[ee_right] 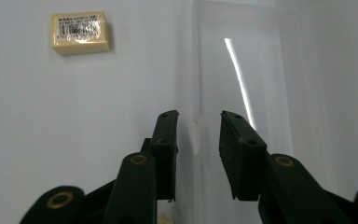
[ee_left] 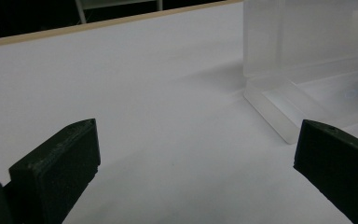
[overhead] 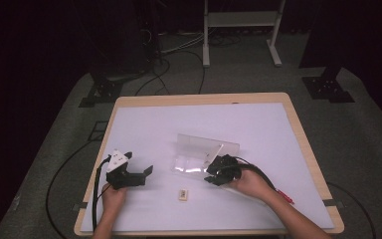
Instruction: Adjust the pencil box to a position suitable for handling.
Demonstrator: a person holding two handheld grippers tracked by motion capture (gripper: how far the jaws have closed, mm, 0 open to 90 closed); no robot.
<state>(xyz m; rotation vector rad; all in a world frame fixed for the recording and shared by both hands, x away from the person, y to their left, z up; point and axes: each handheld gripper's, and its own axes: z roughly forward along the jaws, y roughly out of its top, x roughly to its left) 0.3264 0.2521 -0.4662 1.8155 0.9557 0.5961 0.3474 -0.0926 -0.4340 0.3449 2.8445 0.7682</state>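
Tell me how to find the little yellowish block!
Look at the white table. Near its front edge, between the left gripper and the right gripper, lies the small cream eraser. Unlike the clear plastic box behind it, it is solid, with a printed label.

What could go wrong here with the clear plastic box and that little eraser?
The right claw stands partly open astride an edge of the clear plastic hinged box; if it closes off-centre, the light box may slide. The small cream rectangular eraser lies loose on the white table beside the box, where a forearm might knock it.
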